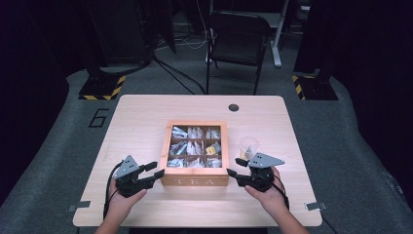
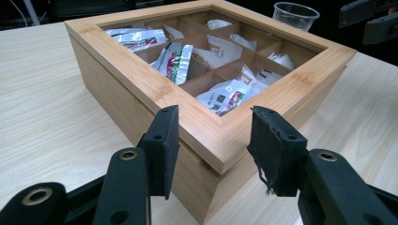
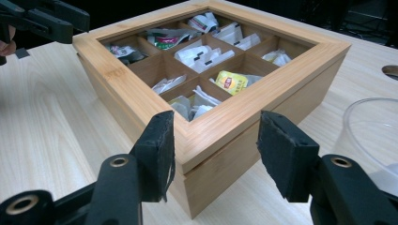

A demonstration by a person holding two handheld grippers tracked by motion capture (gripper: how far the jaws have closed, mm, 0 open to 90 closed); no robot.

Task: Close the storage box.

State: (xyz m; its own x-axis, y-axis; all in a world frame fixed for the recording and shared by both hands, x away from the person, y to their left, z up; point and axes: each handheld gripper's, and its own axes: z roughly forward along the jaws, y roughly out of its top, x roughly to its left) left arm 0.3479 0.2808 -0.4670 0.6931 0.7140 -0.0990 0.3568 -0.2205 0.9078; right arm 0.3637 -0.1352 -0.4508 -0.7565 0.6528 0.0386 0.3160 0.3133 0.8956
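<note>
A: Tea box (image 1: pixel 195 181) sits mid-table (image 1: pixel 146 112), lid down. Left tongs (image 1: pixel 157 170) and right tongs (image 1: pixel 234 167) straddle its front corners, parted, gripping nothing.

B: We probably close on the lid next, then lift evenly.

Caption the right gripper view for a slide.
Right gripper, jaws open astride a front corner of the lidded wooden tea box; clear plastic cup beside it.

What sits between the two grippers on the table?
In the high view, the front of the wooden tea box lies between the left gripper and the right gripper.
</note>
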